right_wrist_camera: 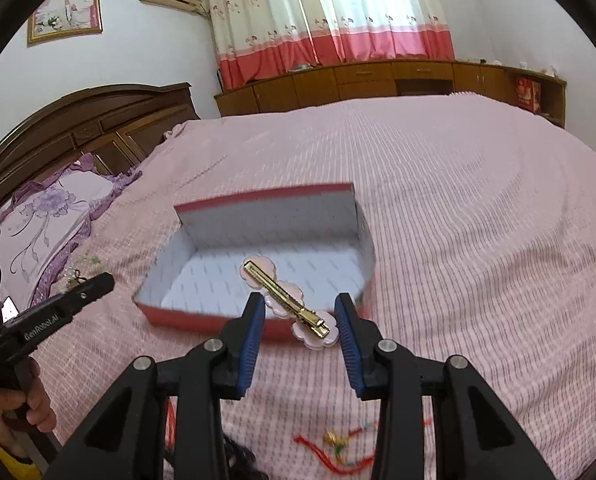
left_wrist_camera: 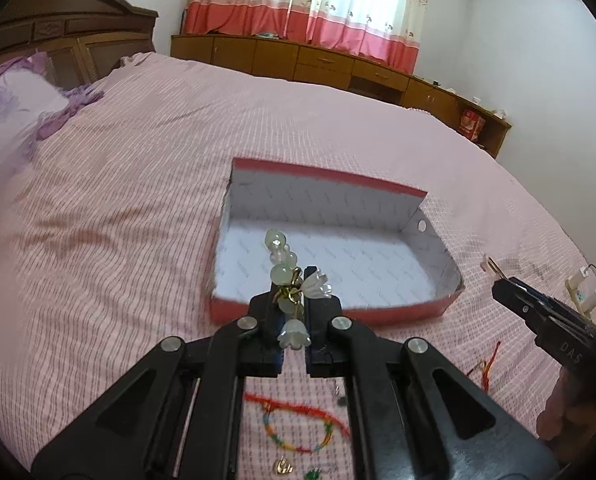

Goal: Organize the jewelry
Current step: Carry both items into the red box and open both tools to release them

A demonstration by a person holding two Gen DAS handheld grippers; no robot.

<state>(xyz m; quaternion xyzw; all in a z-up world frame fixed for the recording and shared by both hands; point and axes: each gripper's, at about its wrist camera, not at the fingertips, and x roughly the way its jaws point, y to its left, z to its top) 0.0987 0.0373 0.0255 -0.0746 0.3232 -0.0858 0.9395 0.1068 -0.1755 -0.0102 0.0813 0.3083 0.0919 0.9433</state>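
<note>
Tongs: our left gripper [left_wrist_camera: 294, 300] pinches bead ornament [left_wrist_camera: 288, 276], our right gripper [right_wrist_camera: 299, 316] pinches hair clip [right_wrist_camera: 288, 296]; box [left_wrist_camera: 337, 312] at 12 o'clock.

Open box [left_wrist_camera: 401, 312] lies on bed [left_wrist_camera: 138, 200], bracelets [left_wrist_camera: 298, 428] nearer.

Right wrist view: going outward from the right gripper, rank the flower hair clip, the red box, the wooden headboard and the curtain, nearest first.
1. Flower hair clip, between the jaws of the right gripper.
2. Red box, just ahead on the bed, open.
3. Wooden headboard, far left.
4. Curtain, back wall, beyond the cabinets.
</note>
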